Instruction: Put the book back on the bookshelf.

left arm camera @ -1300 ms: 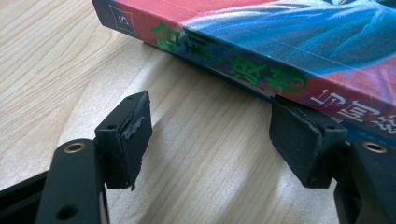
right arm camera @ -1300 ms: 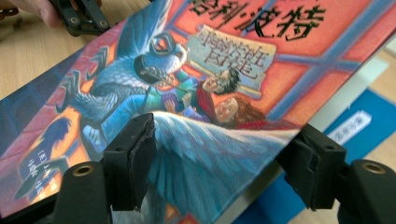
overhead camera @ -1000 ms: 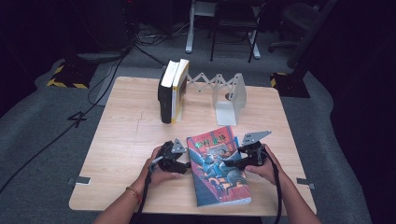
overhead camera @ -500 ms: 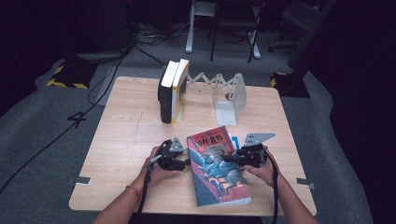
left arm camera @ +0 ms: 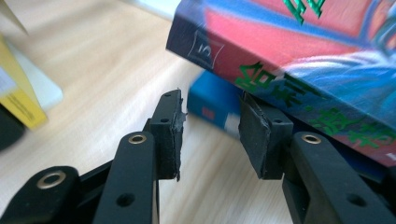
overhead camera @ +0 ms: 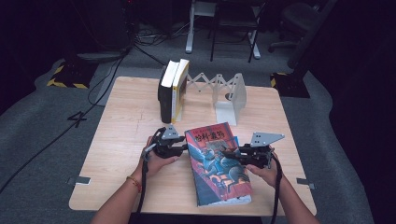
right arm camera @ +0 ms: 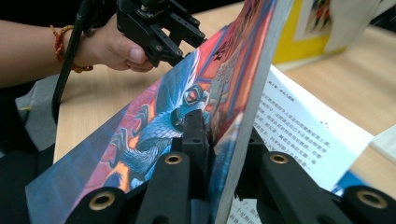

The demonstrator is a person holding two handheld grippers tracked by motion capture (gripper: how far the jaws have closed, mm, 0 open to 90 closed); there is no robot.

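A thick book with a colourful illustrated cover (overhead camera: 217,163) lies at the table's front centre. My right gripper (overhead camera: 225,152) is at its right edge. In the right gripper view the jaws (right arm camera: 224,128) have just been closing and now pinch the front cover (right arm camera: 154,126), which is lifted steeply off a printed page (right arm camera: 299,126). My left gripper (overhead camera: 183,148) is at the book's spine. Its jaws (left arm camera: 210,107) have been closing but still stand apart, with nothing pinched. The spine (left arm camera: 289,46) hangs just above the right pad (left arm camera: 254,135).
Two upright books (overhead camera: 173,93) lean at the left end of a white accordion book rack (overhead camera: 229,93) at the table's back. A blue edge (left arm camera: 210,105) shows under the lifted book. Bare wood (overhead camera: 126,130) lies left of the left hand. Chair legs stand beyond the table.
Both grippers have moved in against the book's sides and risen a little. The right jaws have shut on the front cover and tipped it up. The left jaws have narrowed.
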